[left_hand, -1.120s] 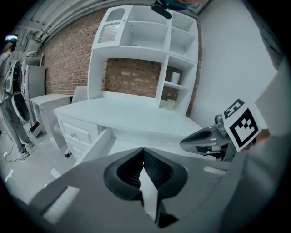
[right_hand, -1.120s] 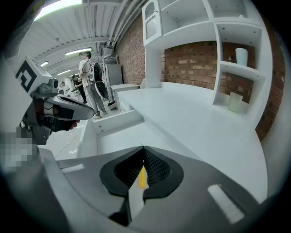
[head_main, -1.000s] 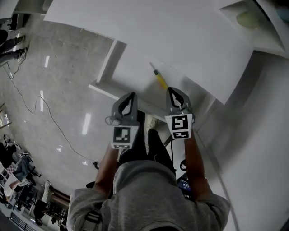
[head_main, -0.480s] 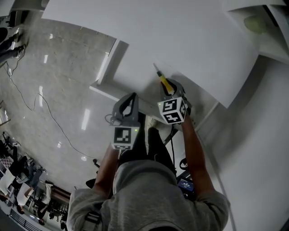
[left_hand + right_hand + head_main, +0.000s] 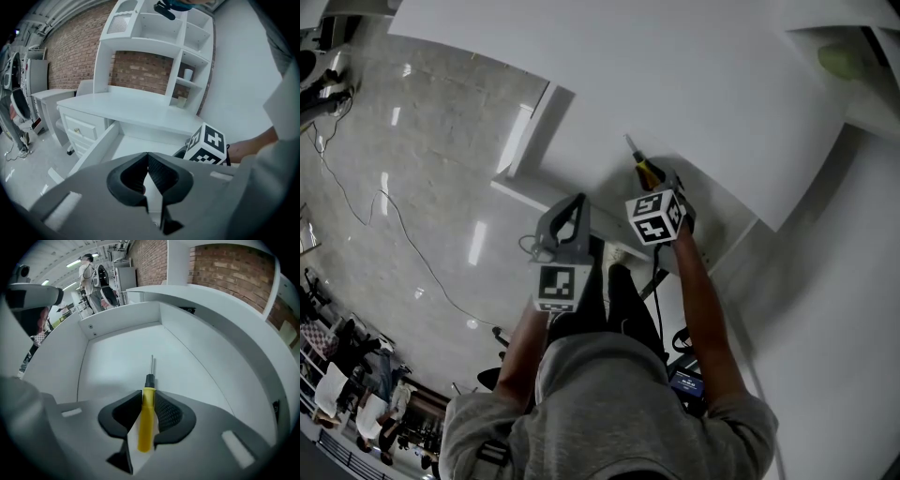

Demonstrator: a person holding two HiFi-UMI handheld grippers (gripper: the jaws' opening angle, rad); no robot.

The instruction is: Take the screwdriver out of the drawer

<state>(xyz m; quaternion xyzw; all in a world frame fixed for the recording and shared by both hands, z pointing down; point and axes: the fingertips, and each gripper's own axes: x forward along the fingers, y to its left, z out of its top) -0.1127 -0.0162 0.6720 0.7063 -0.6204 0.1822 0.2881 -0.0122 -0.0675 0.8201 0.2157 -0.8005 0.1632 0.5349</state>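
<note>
The screwdriver point(image 5: 643, 168), with a yellow handle, black collar and thin metal shaft, lies flat on the floor of the open white drawer point(image 5: 586, 150). My right gripper point(image 5: 664, 187) points steeply down into the drawer over the handle end. In the right gripper view the yellow handle point(image 5: 146, 413) lies between the jaws of the right gripper point(image 5: 148, 397). These jaws are opening and stand on either side of the handle without clamping it. My left gripper point(image 5: 570, 208) hovers at the drawer's front edge. Its jaws point(image 5: 147, 157) meet at the tips with nothing between them.
The white desk top point(image 5: 675, 66) overhangs the back of the drawer. A shelf unit point(image 5: 154, 28) rises behind it, and a small cabinet with drawers point(image 5: 79, 129) stands to the left. Cables point(image 5: 356, 206) trail over the shiny floor. A green object point(image 5: 842, 61) sits at the top right.
My right gripper has dropped into the drawer and tipped downward over the screwdriver's handle, covering most of the yellow. The left gripper has stayed put.
</note>
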